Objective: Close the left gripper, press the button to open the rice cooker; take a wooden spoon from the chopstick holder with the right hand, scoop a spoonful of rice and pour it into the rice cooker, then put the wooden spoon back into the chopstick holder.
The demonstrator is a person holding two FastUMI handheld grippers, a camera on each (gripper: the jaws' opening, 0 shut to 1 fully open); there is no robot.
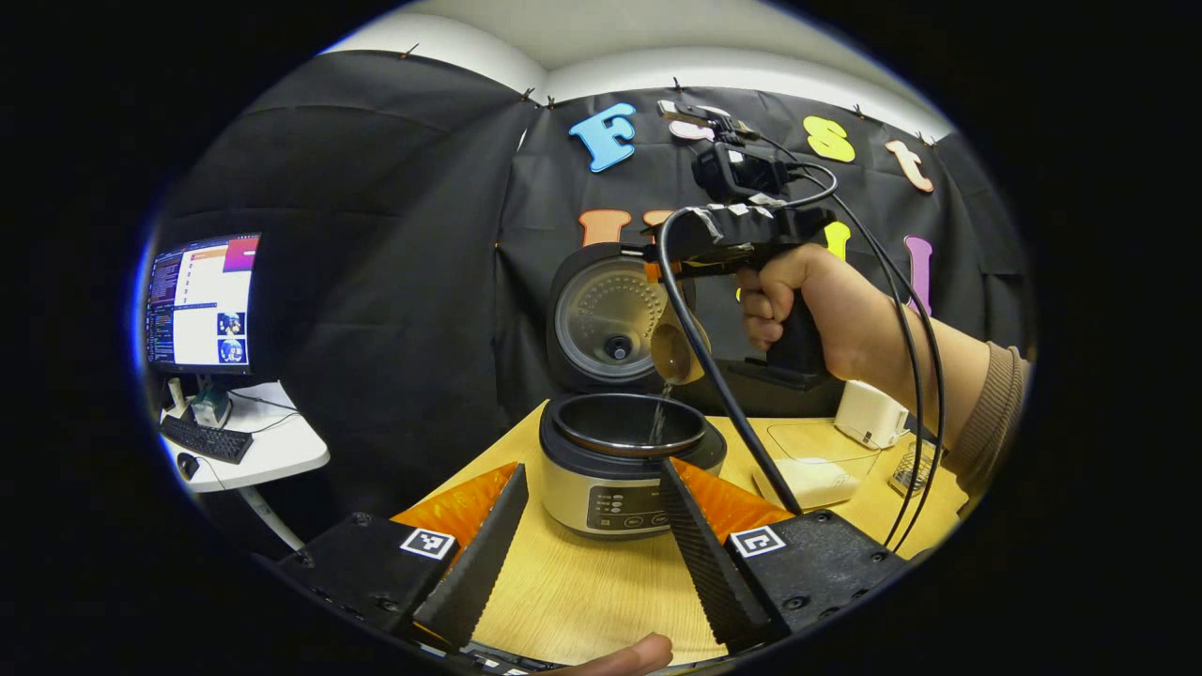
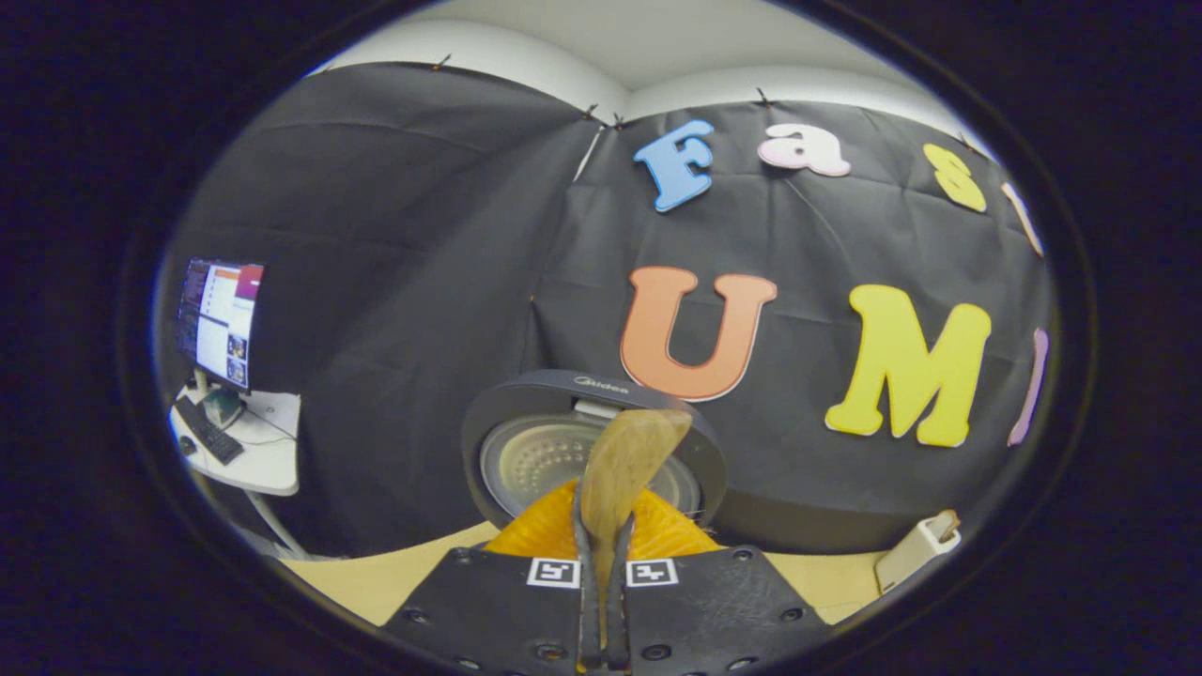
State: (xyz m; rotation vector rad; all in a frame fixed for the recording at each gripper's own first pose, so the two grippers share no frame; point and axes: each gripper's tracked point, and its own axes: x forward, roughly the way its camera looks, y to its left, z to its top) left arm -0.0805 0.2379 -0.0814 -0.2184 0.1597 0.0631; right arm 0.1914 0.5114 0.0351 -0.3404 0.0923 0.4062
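A: Where is the wooden spoon (image 1: pixel 678 349) right now?

B: In the left gripper view it hangs over the open rice cooker (image 1: pixel 627 460), held by the right gripper (image 1: pixel 678 265) in a person's hand (image 1: pixel 815 305). Its bowl is tipped downward toward the pot, and a thin stream of rice (image 1: pixel 660 413) falls from it into the inner pot.

A: Which way does its long axis run?

B: In that view the handle goes up into the right gripper and the bowl points down at the cooker's mouth, so the axis is steep, close to upright. In the right gripper view the wooden spoon (image 2: pixel 624 469) runs straight out between the fingers (image 2: pixel 584 601), away from the camera, with the bowl at the far end in front of the raised lid (image 2: pixel 526 441).

A: How do the right gripper's fingers stand?

B: Drawn nearly together, pressing the handle from both sides; the right gripper (image 2: pixel 601 601) has a firm hold on the spoon.

A: And the left gripper (image 1: pixel 601 540)?

B: Its fingers are spread wide with nothing between them, low over the wooden table (image 1: pixel 563 591), framing the cooker's front panel.

A: Anything else around?

B: A white box (image 1: pixel 871 415) sits on the table's far right, and a monitor (image 1: pixel 200 302) stands on a small white desk (image 1: pixel 268 451) at left.
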